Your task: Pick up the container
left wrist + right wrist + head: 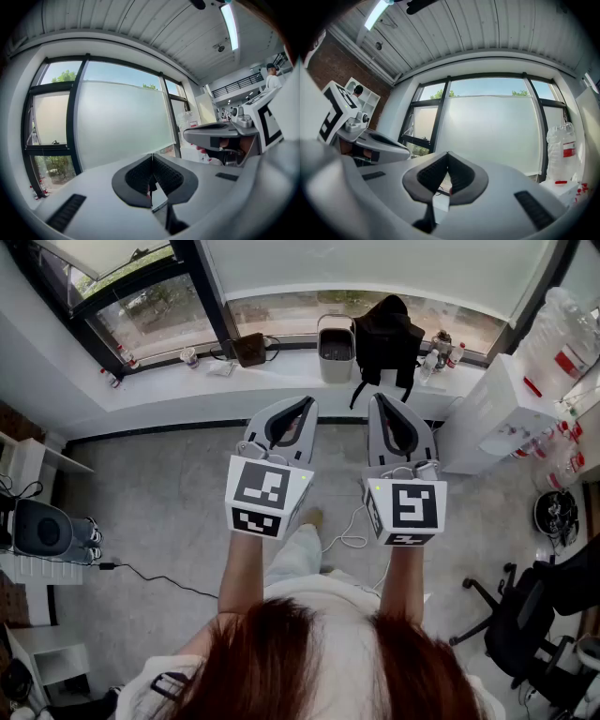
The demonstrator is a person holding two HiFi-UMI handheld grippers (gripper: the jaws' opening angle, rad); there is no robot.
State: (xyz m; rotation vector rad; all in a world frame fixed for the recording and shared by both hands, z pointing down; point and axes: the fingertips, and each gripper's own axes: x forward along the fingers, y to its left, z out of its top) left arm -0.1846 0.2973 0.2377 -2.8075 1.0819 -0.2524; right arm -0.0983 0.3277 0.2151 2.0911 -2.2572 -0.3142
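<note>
Yet to reach and lift the bin (336, 348) on the windowsill (281, 368), with left tongs (302, 403) and right tongs (381, 399) clenched empty, well apart from it.

No legible text, brand, number or sign in any view, coded square markers (265, 486) on cubes of left gripper (302, 404) and right gripper (380, 399), no characters, red bottle labels (565, 364) at 2 o'clock, print unreadable.
</note>
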